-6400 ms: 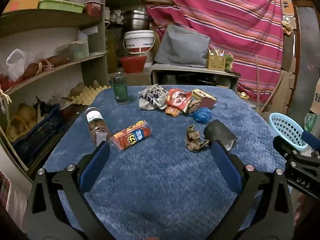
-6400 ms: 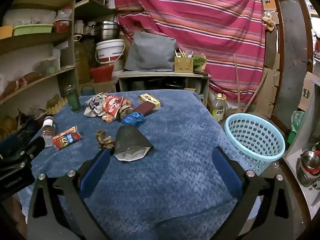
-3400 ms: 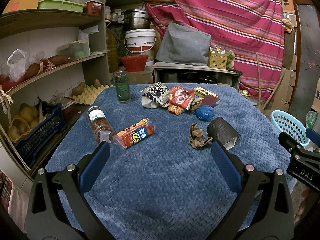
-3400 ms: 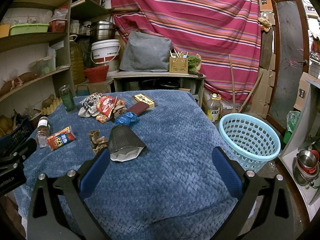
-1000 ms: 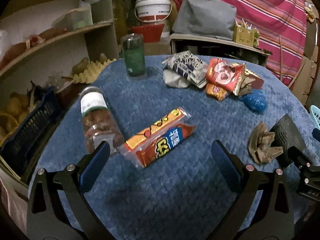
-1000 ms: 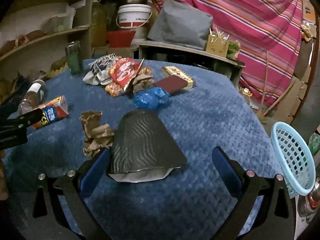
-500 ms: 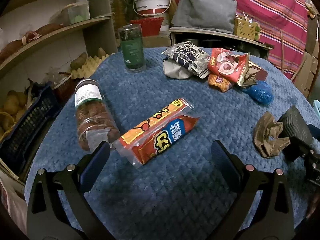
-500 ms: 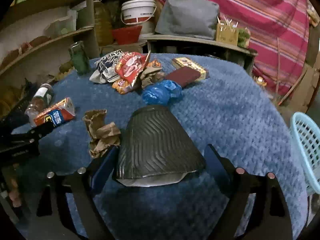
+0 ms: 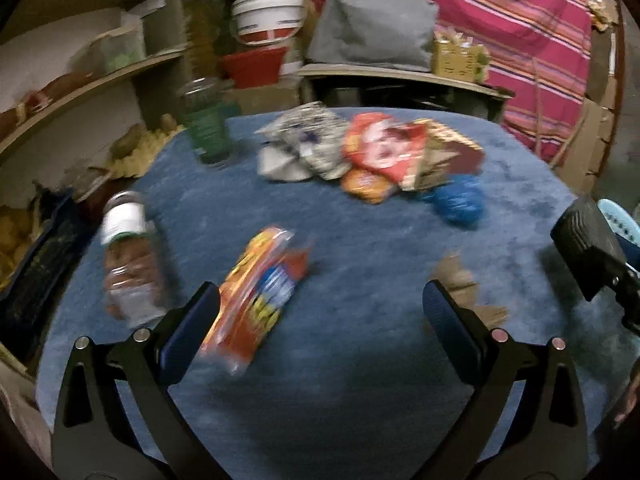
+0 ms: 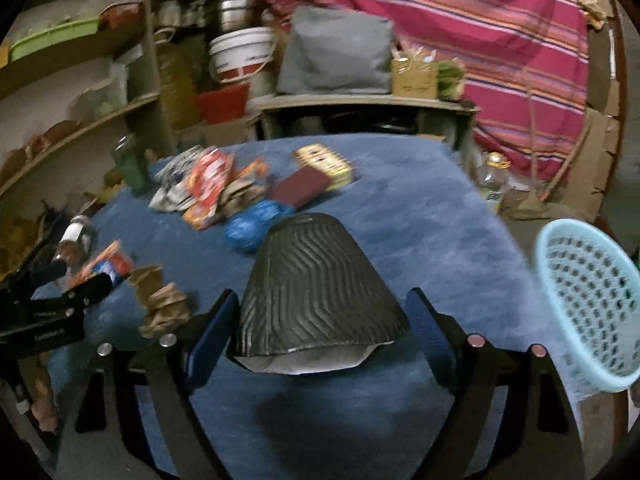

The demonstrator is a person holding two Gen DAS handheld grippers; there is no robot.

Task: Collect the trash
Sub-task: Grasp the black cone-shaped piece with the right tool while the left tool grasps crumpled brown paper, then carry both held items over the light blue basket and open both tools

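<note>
From my feed I see a table (image 10: 420, 216) covered in blue quilted cloth, filling the foreground. Behind it hangs a red striped curtain (image 10: 460, 24) across the back wall. In front of the curtain stands a low bench (image 10: 360, 102) carrying a grey cushion (image 10: 336, 52) and a small crate (image 10: 414, 74). To the left, wooden shelves (image 9: 120, 68) run along a pale wall, crowded with containers; a white bucket (image 9: 268, 12) sits above a red tub (image 9: 254, 66). Cardboard (image 10: 596, 152) leans at the right. The light is dim, both views blurred.

bare cloth (image 9: 360, 400) near; wrapper pile (image 9: 372, 152) blocks far.
</note>
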